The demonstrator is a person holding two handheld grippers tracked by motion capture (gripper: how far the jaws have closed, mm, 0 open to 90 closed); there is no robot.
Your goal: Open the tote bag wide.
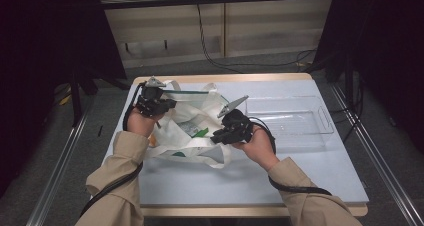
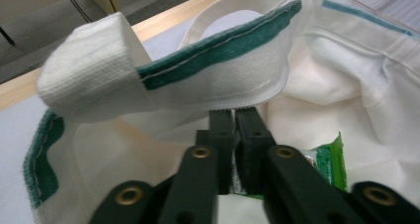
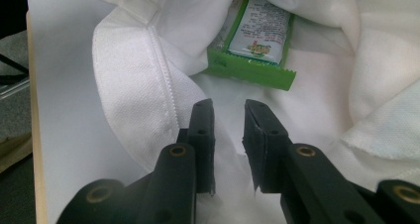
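L gripper sits at the far-left part of the white tote bag, jaws pressed together on the bag's green-trimmed rim. In the left gripper view the rim fabric folds over just above the jaw tips and the pads are pinched on cloth, almost no gap.

R gripper is at the bag's near-right edge, jaws pointing into the mouth. In the right gripper view its jaws stand apart w/ a narrow gap, white bag fabric under and between them; can't tell if the pads actually press on cloth, looks like not.

Bag lies on the table, left of centre, mouth held up and open, handles flopped toward the near edge. Inside: a green snack packet, lying flat on the bag's inner fabric, just ahead of the R jaws, not touching them. Also partly visible in the left gripper view, lower right.

Clear plastic tray just right of the bag, on the table.
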